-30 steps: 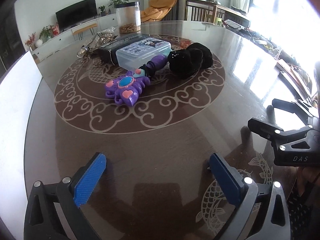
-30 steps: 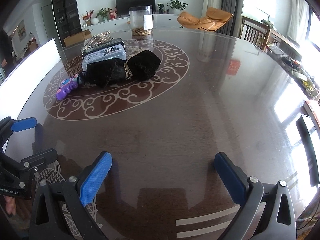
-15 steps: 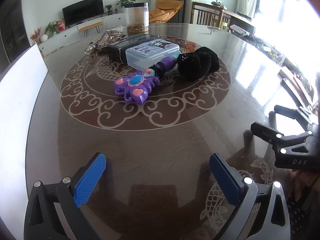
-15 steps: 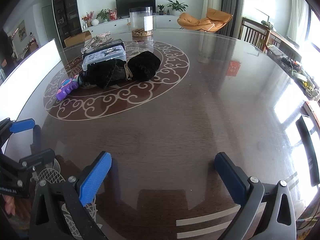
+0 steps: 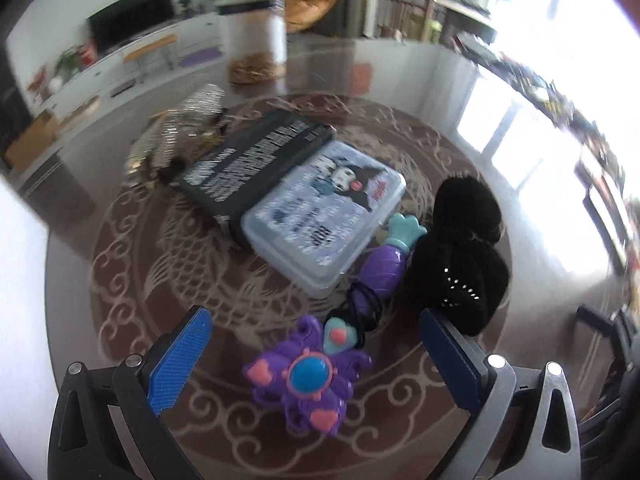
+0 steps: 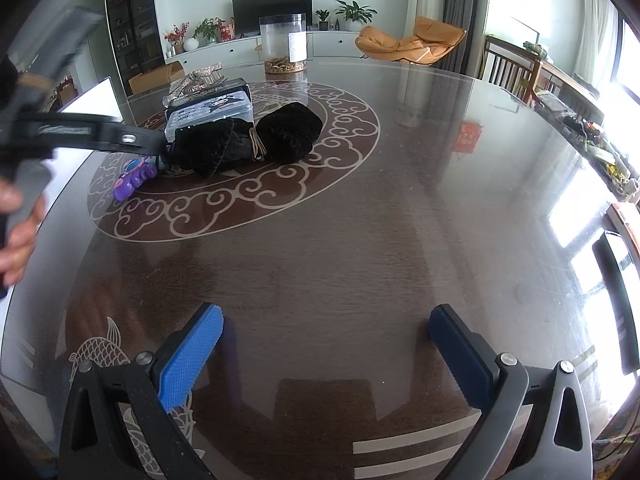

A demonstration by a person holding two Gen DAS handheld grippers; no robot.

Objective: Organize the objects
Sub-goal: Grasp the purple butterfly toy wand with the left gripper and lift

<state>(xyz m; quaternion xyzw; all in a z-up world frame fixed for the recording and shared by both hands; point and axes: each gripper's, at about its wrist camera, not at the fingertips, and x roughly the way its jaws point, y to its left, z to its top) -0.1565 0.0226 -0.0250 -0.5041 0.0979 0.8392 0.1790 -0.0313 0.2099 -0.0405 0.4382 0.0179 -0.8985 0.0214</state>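
A purple toy wand (image 5: pixel 308 376) with a blue button and pink hearts lies on the round table, its handle running toward a clear plastic box (image 5: pixel 326 210) with a cartoon lid. A black box (image 5: pixel 256 160) lies behind it. A black knitted bundle (image 5: pixel 464 256) lies to the right. My left gripper (image 5: pixel 316 356) is open, its blue pads on either side of the wand's head, just above it. My right gripper (image 6: pixel 326 346) is open and empty over bare table, far from the pile. The right wrist view shows the bundle (image 6: pixel 248 140), the wand (image 6: pixel 132 180) and the left gripper's arm reaching in.
A clear jar (image 6: pixel 285 44) with brown contents stands at the table's far side. A silvery crumpled thing (image 5: pixel 180 128) lies behind the black box. A white board (image 6: pixel 94 100) stands at the table's left edge. Chairs and clutter line the right side.
My left gripper has moved forward to the pile and now straddles the purple wand's head. My right gripper has hardly moved.
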